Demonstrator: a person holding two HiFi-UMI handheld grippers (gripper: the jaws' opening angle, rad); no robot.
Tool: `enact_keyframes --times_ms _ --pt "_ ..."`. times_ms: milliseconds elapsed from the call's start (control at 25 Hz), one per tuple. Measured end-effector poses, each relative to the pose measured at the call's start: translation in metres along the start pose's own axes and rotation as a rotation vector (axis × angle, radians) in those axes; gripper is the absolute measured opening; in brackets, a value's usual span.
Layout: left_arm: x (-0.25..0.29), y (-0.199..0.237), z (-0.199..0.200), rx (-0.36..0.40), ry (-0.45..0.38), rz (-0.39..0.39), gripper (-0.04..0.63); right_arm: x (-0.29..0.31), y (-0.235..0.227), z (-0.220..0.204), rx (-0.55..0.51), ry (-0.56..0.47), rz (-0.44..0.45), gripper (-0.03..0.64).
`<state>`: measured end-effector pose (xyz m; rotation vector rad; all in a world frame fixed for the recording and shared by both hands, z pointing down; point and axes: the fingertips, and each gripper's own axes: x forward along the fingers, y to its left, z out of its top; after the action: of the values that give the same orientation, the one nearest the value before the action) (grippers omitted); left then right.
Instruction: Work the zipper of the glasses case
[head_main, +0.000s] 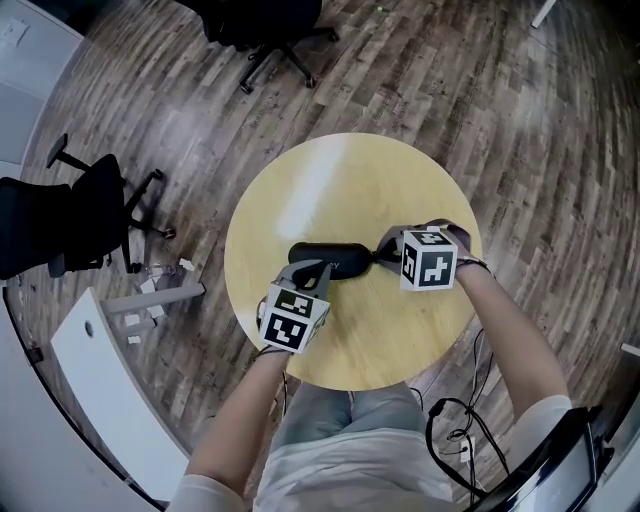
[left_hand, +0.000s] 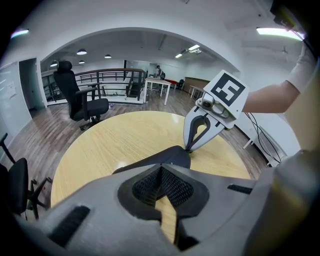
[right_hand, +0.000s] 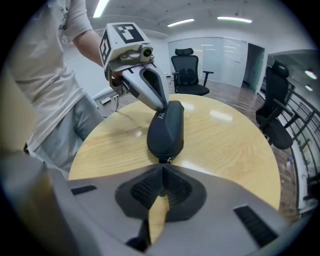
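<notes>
A black zippered glasses case (head_main: 338, 254) lies near the middle of the round yellow table (head_main: 350, 170). My left gripper (head_main: 321, 269) comes at it from the near side, and its jaws are shut on the case's near edge (left_hand: 165, 156). My right gripper (head_main: 380, 250) reaches in from the right. Its jaws are shut at the case's right end, where the small zipper pull (right_hand: 167, 160) sticks out just ahead of the tips. In the right gripper view the left gripper (right_hand: 164, 106) pinches the far part of the case (right_hand: 167, 131).
The table is bare around the case, with its rim close behind both grippers. Black office chairs (head_main: 80, 215) (head_main: 265, 25) stand on the wood floor at left and top. A white panel (head_main: 110, 370) lies at lower left, and cables (head_main: 455, 420) at lower right.
</notes>
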<state>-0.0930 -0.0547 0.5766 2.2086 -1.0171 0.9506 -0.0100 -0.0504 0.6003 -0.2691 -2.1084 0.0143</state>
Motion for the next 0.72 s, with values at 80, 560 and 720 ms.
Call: enact_keyframes --times_ms 80,560,720 --pt "0.0 0.0 0.0 0.0 -0.002 -0.004 0.005 0.001 0.009 0.003 0.019 -0.013 -0.039 -0.001" --pt "0.002 -0.005 0.003 0.004 0.005 -0.031 0.005 0.007 -0.016 -0.005 -0.069 -0.018 -0.112 0.064" --pt "0.002 -0.006 0.001 -0.005 0.012 -0.03 0.005 0.009 -0.012 -0.002 -0.073 0.004 0.088 0.063"
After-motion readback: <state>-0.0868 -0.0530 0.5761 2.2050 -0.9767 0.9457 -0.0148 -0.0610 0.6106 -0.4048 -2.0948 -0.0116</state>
